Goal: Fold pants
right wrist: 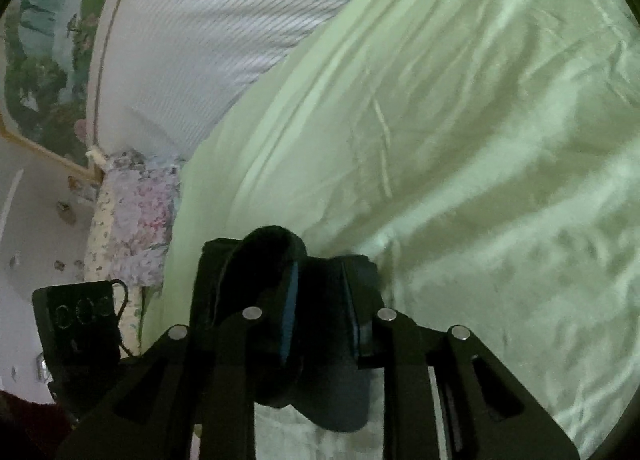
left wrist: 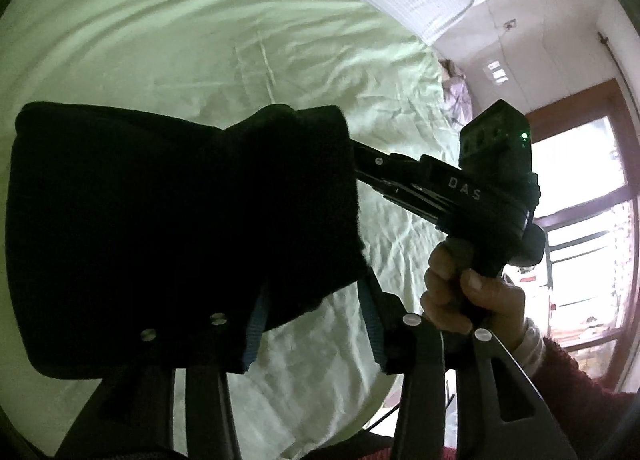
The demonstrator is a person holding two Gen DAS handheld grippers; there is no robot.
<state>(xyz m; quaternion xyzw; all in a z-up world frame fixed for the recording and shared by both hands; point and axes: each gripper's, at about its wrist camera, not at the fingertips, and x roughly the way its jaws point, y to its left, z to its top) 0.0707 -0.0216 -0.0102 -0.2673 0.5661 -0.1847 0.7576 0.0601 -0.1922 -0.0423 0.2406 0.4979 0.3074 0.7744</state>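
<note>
**Mia:** What is that big dark thing in the left wrist view?

**Ben:** Those are the black pants (left wrist: 180, 228). They hang in a thick bunch up above the light green bed sheet (left wrist: 200, 60). They do not lie flat on it.

**Mia:** Who is holding them?

**Ben:** Both tongs are. The left gripper (left wrist: 312, 328) has its blue pads spread a good way apart, and the bottom edge of the pants sits between them. The cloth covers the left finger, so I cannot tell how tight the pinch is.

**Mia:** And the other one?

**Ben:** The right gripper (left wrist: 356, 164) comes in from the right side. Its tips go into the top corner of the pants and the cloth hides them there. A hand (left wrist: 468, 292) with a dark red sleeve (left wrist: 576, 392) grips its handle.

**Mia:** What does the right wrist view show?

**Ben:** The right gripper (right wrist: 320, 316) has its pads close to each other with a fold of the pants (right wrist: 304, 340) squeezed between them. The cloth loops up over the left finger too.

**Mia:** What else is around?

**Ben:** A white striped pillow (right wrist: 208, 40) lies at the far end of the green sheet (right wrist: 460, 140). A flowery cloth (right wrist: 132, 220) sits at the bed's edge. There is a window (left wrist: 580, 228) on the right in the left wrist view.
</note>
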